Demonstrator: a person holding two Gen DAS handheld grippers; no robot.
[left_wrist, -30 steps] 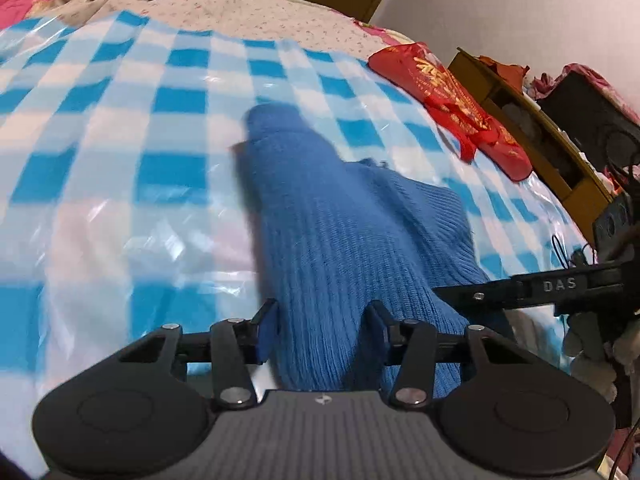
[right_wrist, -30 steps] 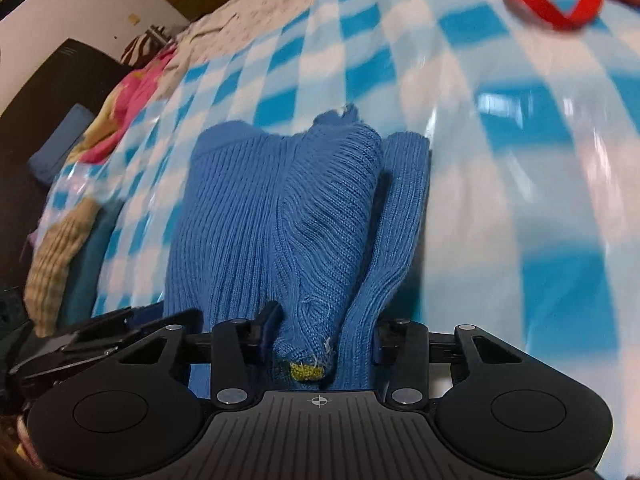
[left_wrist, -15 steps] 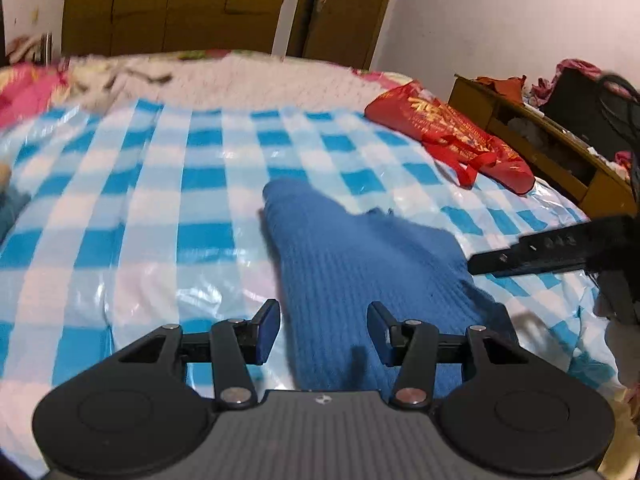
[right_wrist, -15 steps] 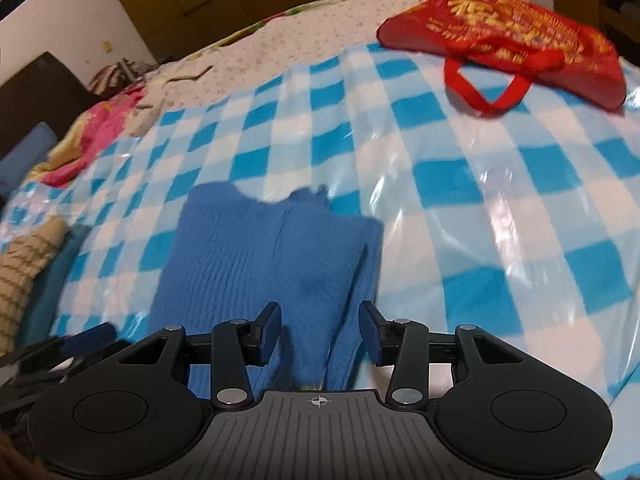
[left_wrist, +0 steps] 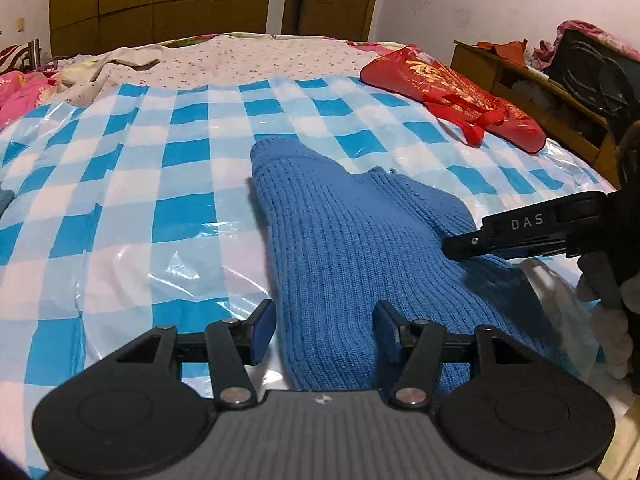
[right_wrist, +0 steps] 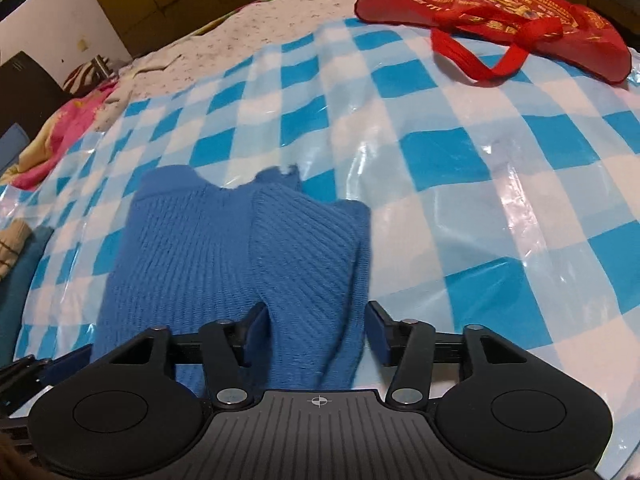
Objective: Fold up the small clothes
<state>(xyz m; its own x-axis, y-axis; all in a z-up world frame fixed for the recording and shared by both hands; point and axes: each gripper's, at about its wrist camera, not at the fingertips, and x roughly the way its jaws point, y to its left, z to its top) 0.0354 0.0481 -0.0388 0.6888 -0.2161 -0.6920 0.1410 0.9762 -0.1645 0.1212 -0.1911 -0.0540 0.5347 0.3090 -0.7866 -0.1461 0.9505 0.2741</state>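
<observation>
Both tools point(left_wrist: 326, 330) newly off sweater point(left_wrist: 352, 248)

Blue ribbed knit garment point(left_wrist: 340, 240), folded, lying flat

Under my claws lies a blue sweater point(left_wrist: 352, 248) of ribbed, matt knit wool. The checked sheet point(right_wrist: 460, 168) beneath it is glossy, crinkled plastic. The red bag point(right_wrist: 500, 4) looks like shiny fabric. My left claw point(left_wrist: 324, 330) is matt black plastic.
</observation>
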